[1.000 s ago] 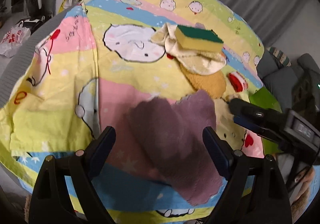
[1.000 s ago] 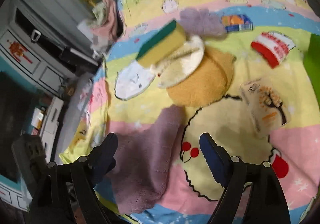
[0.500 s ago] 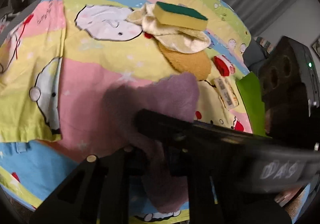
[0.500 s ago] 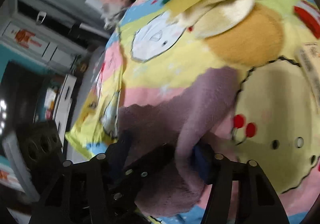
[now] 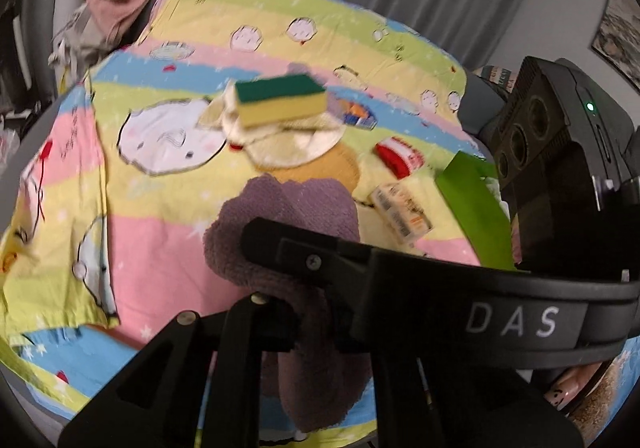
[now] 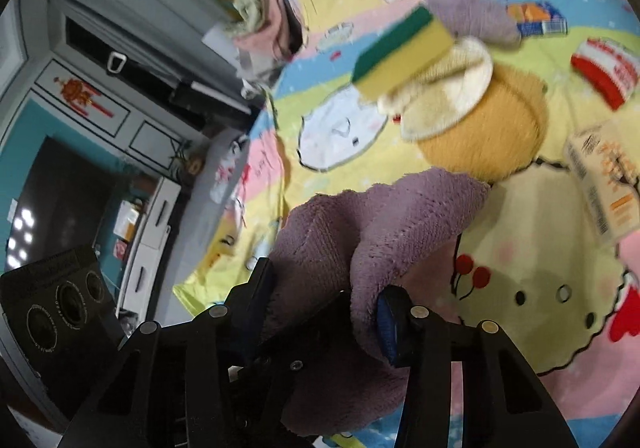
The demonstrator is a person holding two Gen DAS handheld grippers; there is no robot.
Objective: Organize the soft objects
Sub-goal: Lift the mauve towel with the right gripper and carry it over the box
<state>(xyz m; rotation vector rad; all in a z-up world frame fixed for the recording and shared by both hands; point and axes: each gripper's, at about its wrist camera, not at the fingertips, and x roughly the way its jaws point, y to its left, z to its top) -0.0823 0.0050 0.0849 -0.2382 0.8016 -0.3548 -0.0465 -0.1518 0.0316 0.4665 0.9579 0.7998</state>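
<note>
Covering the whole surface is the striped cartoon sheet (image 5: 168, 232), and your purple towel (image 6: 400, 216) lies bunched at its near edge, lifted into a hump between both tools; your left tool (image 5: 308, 320) is clamped tight on the towel's near fold, while your right tool (image 6: 324, 312) is closing with the same towel between its jaws, its blue pad (image 6: 386, 324) against the pile; beyond the towel sits the orange round cloth (image 6: 488, 136), touching it, with the cream cloth (image 6: 444, 100) stacked on top and the green-and-yellow sponge (image 5: 280, 104) on that; to your right lie the paper packet (image 5: 402, 214) and the red-and-white packet (image 5: 400, 156), apart from the stack.
</note>
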